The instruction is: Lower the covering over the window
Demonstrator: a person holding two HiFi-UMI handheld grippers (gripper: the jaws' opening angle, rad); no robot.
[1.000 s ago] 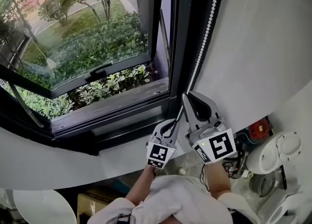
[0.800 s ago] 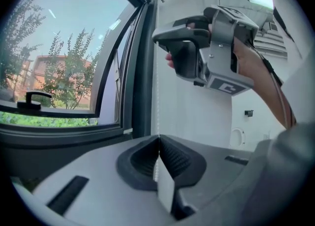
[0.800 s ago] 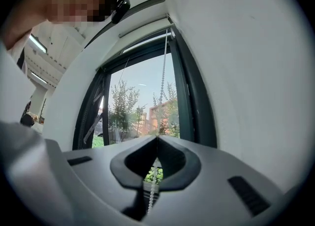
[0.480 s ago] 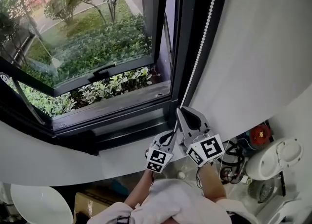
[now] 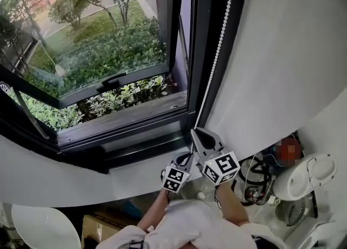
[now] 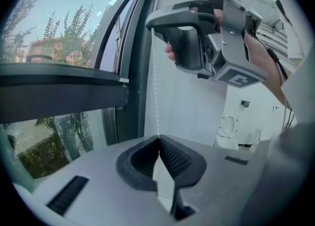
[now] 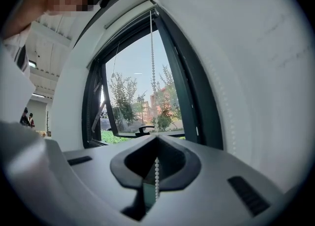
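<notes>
Two shut grippers pinch the bead chain (image 5: pixel 217 52): your right gripper (image 5: pixel 194 133) above, your left gripper (image 5: pixel 186 159) just below. The chain hangs vertically, just right of the window frame (image 5: pixel 201 52). The blind is out of view above. With the sill (image 5: pixel 65 180) near, you likely have little downward room.

Bright daylight pours through the window (image 5: pixel 103 47) — fisheye edges bend, gripper views vignetted black.

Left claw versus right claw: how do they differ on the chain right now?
The right claw grips the bead chain higher; the left claw grips just below it. Beads show between the right claw's jaws; the left claw shows chain only above its tips. Both are shut on it.
</notes>
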